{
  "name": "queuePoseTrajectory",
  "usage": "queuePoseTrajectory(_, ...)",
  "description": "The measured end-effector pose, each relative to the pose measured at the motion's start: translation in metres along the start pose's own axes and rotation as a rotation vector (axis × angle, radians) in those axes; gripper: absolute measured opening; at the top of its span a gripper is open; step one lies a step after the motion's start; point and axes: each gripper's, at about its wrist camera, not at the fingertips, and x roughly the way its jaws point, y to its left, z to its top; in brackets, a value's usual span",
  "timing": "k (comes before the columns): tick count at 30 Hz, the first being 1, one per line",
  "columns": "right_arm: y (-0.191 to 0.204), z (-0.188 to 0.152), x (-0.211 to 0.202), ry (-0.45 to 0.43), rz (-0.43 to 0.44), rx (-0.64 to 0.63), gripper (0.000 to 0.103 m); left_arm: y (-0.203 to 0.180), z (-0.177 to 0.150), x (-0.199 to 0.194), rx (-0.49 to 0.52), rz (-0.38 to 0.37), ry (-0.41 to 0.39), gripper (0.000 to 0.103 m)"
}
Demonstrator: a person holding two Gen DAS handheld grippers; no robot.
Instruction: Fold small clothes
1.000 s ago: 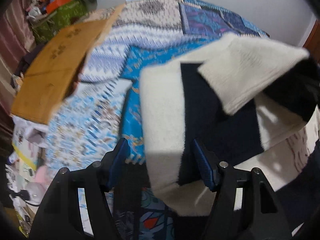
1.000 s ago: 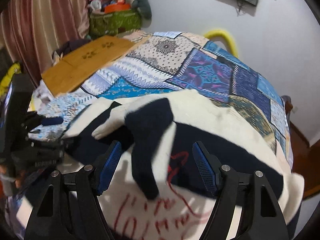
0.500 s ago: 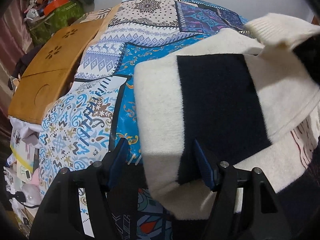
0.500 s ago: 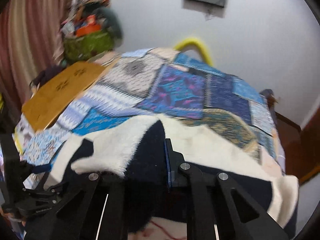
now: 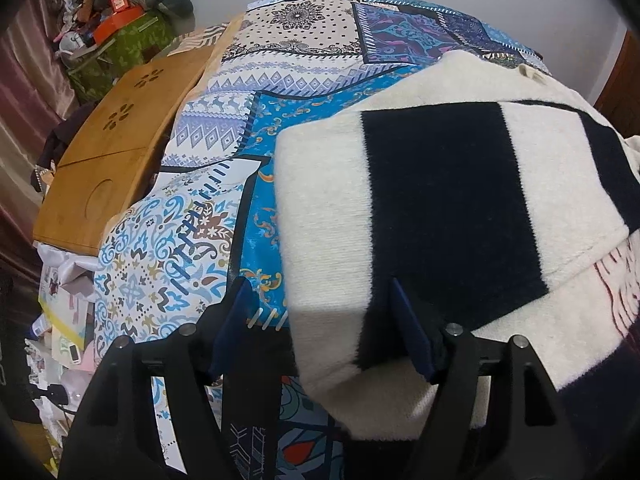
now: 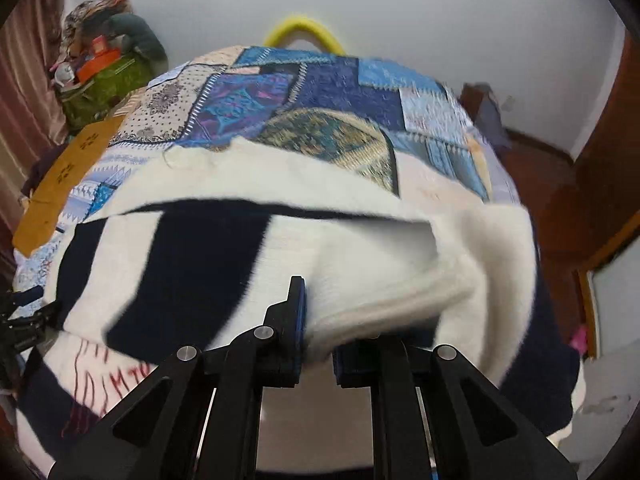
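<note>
The patchwork bedspread [image 5: 288, 80] serves as the work surface and covers most of both views. A wooden lap tray [image 5: 116, 152] lies along its left edge, well apart from the work.

The sweater [image 5: 440, 208], cream with dark navy blocks, lies on the near part of the bedspread. A panel with a navy block is already laid over the body, and red stitched lettering [image 6: 108, 384] shows on the layer beneath at the near edge. The fold is judged partly complete: one side is turned in, while the right side is not yet laid flat and the final halving remains.

The right gripper [image 6: 318, 344] is clamped on a thick cream fold of the sweater, which bunches between its blue pads [image 6: 300, 320]. That fold stands raised off the rest of the garment.

The left gripper [image 5: 320, 320] is opening. The near corner of the sweater lies between its jaws, but the pads do not press on it.
</note>
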Motion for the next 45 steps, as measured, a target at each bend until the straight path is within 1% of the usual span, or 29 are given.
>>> queuePoseTrajectory(1, -0.004, -0.002, -0.001, 0.009, 0.009, 0.006, 0.010, -0.001, 0.000, 0.000, 0.005, 0.011, 0.000, 0.072)
queuePoseTrajectory(5, -0.010, -0.009, -0.012, -0.009, -0.046, -0.010, 0.014, -0.002, 0.003, -0.001, 0.013, 0.032, 0.007, 0.074)
queuePoseTrajectory(7, -0.015, -0.010, -0.023, -0.026, -0.030, -0.006, 0.016, -0.001, 0.005, -0.005, 0.006, 0.032, 0.015, 0.073)
queuePoseTrajectory(8, -0.018, -0.010, -0.029, -0.036, -0.030, -0.007, 0.019, -0.001, 0.007, -0.008, -0.001, 0.028, 0.016, 0.073)
queuePoseTrajectory(10, -0.023, -0.008, -0.045, -0.071, -0.039, -0.012, 0.021, -0.003, 0.013, -0.023, -0.005, -0.009, -0.008, 0.073)
queuePoseTrajectory(13, -0.036, -0.003, -0.068, -0.118, -0.042, -0.022, 0.022, -0.012, 0.024, -0.049, 0.010, -0.009, -0.068, 0.073)
queuePoseTrajectory(14, -0.041, -0.002, -0.075, -0.134, -0.049, -0.021, 0.026, -0.017, 0.029, -0.058, 0.016, -0.010, -0.090, 0.073)
queuePoseTrajectory(15, -0.045, 0.000, -0.082, -0.148, -0.052, -0.015, 0.034, -0.023, 0.035, -0.071, 0.022, -0.018, -0.116, 0.073)
queuePoseTrajectory(16, -0.053, 0.001, -0.091, -0.170, -0.052, -0.004, 0.038, -0.027, 0.039, -0.078, 0.025, -0.024, -0.131, 0.073)
queuePoseTrajectory(18, -0.066, 0.002, -0.103, -0.202, -0.067, 0.010, 0.050, -0.040, 0.049, -0.096, 0.033, -0.047, -0.169, 0.073)
queuePoseTrajectory(19, -0.075, 0.001, -0.111, -0.223, -0.084, 0.016, 0.052, -0.048, 0.054, -0.103, 0.039, -0.059, -0.188, 0.073)
queuePoseTrajectory(21, -0.092, -0.003, -0.121, -0.243, -0.112, 0.030, 0.066, -0.062, 0.062, -0.115, 0.050, -0.085, -0.214, 0.073)
queuePoseTrajectory(24, -0.114, -0.013, -0.126, -0.243, -0.138, 0.055, 0.075, -0.085, 0.071, -0.120, 0.070, -0.122, -0.222, 0.075)
queuePoseTrajectory(25, -0.124, -0.019, -0.124, -0.228, -0.148, 0.069, 0.076, -0.092, 0.073, -0.120, 0.077, -0.129, -0.222, 0.076)
queuePoseTrajectory(27, -0.140, -0.028, -0.116, -0.197, -0.166, 0.086, 0.076, -0.106, 0.075, -0.114, 0.088, -0.131, -0.219, 0.080)
queuePoseTrajectory(29, -0.157, -0.041, -0.103, -0.154, -0.194, 0.114, 0.076, -0.117, 0.076, -0.103, 0.093, -0.133, -0.199, 0.081)
queuePoseTrajectory(33, -0.192, -0.070, -0.067, -0.056, -0.208, 0.206, 0.076, -0.136, 0.073, -0.071, 0.107, -0.135, -0.118, 0.081)
queuePoseTrajectory(35, -0.204, -0.083, -0.048, -0.018, -0.207, 0.239, 0.076, -0.143, 0.070, -0.059, 0.117, -0.130, -0.093, 0.081)
queuePoseTrajectory(38, -0.210, -0.095, -0.027, 0.028, -0.202, 0.250, 0.076, -0.150, 0.067, -0.044, 0.122, -0.133, -0.063, 0.081)
queuePoseTrajectory(40, -0.210, -0.100, -0.019, 0.032, -0.158, 0.259, 0.075, -0.153, 0.066, -0.038, 0.122, -0.137, -0.049, 0.081)
queuePoseTrajectory(41, -0.209, -0.101, -0.017, 0.027, -0.128, 0.264, 0.072, -0.155, 0.065, -0.035, 0.125, -0.142, -0.041, 0.081)
queuePoseTrajectory(42, -0.207, -0.101, -0.015, 0.020, -0.114, 0.265, 0.066, -0.157, 0.064, -0.033, 0.131, -0.143, -0.034, 0.081)
queuePoseTrajectory(43, -0.201, -0.100, -0.015, 0.012, -0.122, 0.245, 0.061, -0.160, 0.063, -0.030, 0.138, -0.140, -0.029, 0.081)
queuePoseTrajectory(45, -0.193, -0.099, -0.017, 0.001, -0.126, 0.202, 0.036, -0.164, 0.061, -0.028, 0.150, -0.130, -0.023, 0.081)
